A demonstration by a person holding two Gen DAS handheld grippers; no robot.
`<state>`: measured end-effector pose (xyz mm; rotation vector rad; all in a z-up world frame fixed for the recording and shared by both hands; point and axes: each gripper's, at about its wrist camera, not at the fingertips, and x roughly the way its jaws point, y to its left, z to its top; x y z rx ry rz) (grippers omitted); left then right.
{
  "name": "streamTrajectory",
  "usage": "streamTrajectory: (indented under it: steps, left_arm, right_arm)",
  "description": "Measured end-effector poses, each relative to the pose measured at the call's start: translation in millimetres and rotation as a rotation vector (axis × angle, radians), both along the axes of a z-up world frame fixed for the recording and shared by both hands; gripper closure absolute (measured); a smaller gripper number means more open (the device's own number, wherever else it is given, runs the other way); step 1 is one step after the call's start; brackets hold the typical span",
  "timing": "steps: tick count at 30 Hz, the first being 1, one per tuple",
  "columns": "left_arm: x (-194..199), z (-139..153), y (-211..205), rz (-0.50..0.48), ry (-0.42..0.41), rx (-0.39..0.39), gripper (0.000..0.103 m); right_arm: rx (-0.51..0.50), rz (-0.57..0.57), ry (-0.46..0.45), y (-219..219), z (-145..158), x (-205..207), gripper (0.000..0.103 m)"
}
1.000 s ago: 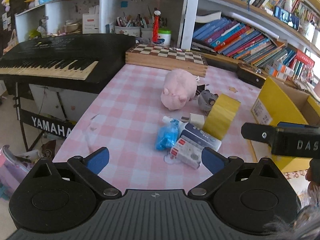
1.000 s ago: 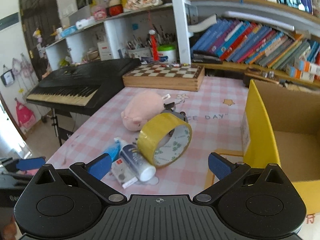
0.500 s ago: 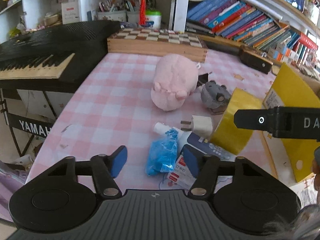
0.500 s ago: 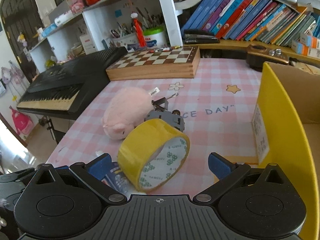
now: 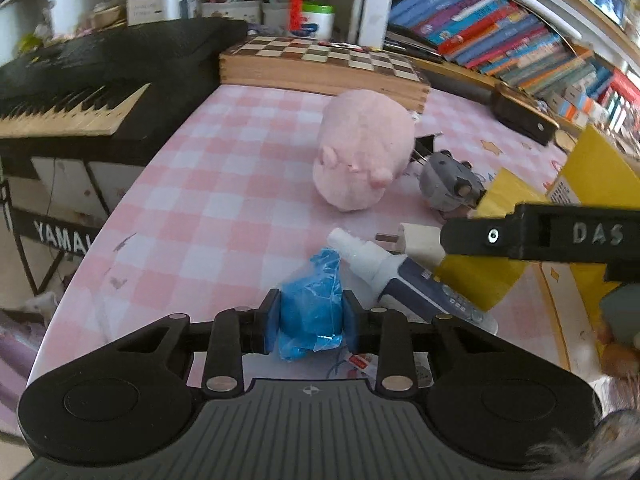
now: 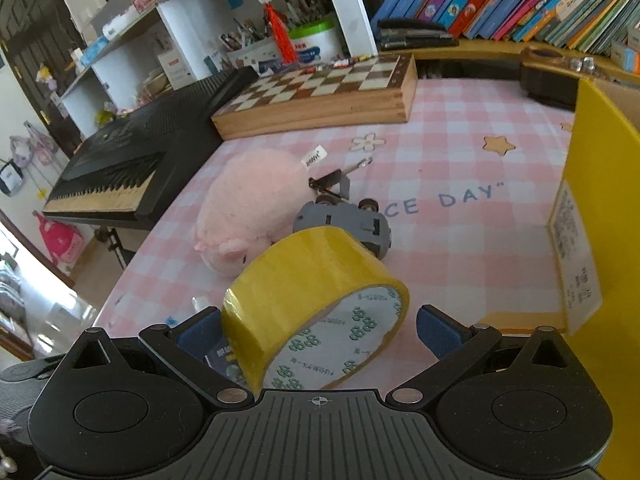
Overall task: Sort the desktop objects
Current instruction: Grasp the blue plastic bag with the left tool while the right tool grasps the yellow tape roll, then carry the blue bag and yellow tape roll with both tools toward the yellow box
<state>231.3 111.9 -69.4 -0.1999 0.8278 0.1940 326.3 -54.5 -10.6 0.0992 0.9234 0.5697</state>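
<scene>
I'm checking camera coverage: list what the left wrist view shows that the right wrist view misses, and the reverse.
Left wrist view only: the left gripper shut on the blue plastic bag, the white tube and the white plug.
Right wrist view only: the open right gripper around the tape roll's printed core, and the "DAY" lettering.
Both: pink plush pig, grey toy car, chessboard, yellow box.

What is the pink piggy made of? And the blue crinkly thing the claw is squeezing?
The pink piggy looks like soft plush: its surface is fuzzy and matte. The blue crinkly thing in the left gripper seems thin plastic wrap: shiny, wrinkled, see-through edges.
</scene>
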Motion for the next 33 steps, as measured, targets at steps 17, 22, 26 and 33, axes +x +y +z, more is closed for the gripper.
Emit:
streamTrajectory:
  steps: [17,22,26,33]
  left_arm:
    - [-23.0,31.0,0.5,0.032,-0.088,-0.058,0.075]
    - [-36.9,45.9,-4.4,0.017,-0.13,-0.072,0.075]
    - [-53.4,59.1,-8.1,0.002,-0.169,-0.081,0.075]
    - [-86.3,79.5,-13.4,-0.026,-0.226,-0.089,0.075]
  right_arm:
    - [0.013,0.064,-0.127,-9.6,30.1,-19.8,0.006]
    - [0.009,0.076,-0.169,-17.1,49.0,-37.8,0.006]
    - [0.01,0.069,-0.19,-23.8,61.4,-53.9,0.006]
    - [-0.017,0.072,-0.243,-35.5,79.0,-88.6,0.006]
